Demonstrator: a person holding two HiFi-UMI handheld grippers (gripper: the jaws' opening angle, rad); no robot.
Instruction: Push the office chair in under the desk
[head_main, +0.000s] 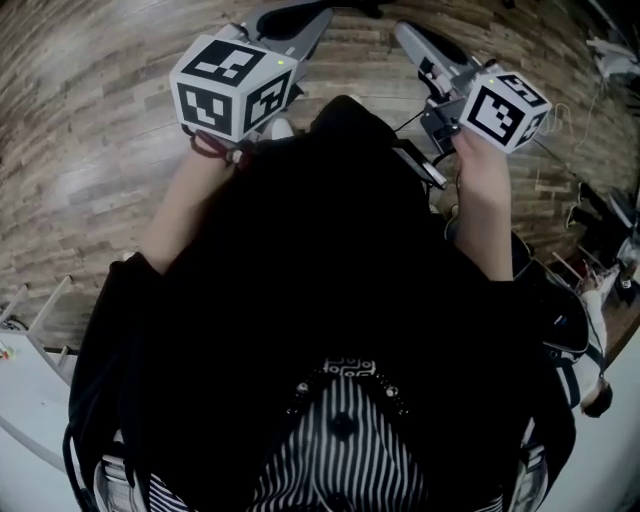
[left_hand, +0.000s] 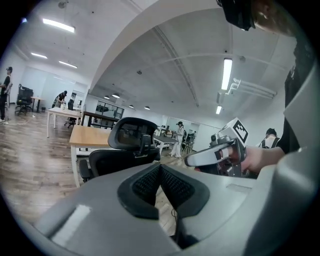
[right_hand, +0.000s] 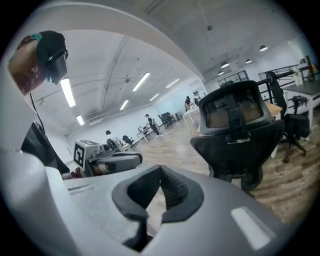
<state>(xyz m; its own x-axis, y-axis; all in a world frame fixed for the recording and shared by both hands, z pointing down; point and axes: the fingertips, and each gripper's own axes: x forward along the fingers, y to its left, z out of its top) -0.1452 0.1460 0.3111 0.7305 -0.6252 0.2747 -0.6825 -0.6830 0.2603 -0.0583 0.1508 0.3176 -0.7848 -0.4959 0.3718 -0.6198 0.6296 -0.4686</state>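
1. Left gripper (left_hand: 160, 171): the jaws are closed, with the ribbed black pads meeting along a single seam and nothing between them. The person's left hand (head_main: 203, 160) holds it raised in front of a dark top (head_main: 330, 250).
2. Right gripper (right_hand: 160, 172): the jaws are likewise closed on nothing, pad against pad. The right hand (head_main: 482, 165) holds it level with the left gripper. The two tools lie side by side, apart, and each shows in the other's view.
3. Office chair (left_hand: 131, 145): a black chair with a curved headrest, its back turned toward both grippers. It stands on the floor ahead of them and clear of both, and neither gripper touches it.
4. Desk (left_hand: 88, 136): a wooden top on white legs, just behind the chair and to its left in the left gripper view. The views do not show how far the seat reaches under the desk.
5. Floor (head_main: 100, 150): grey-brown wood planks run beneath the person and the chair.
6. Background: an open office with further desks, several standing people in the distance, and strip lights (left_hand: 227, 74) on a white ceiling.
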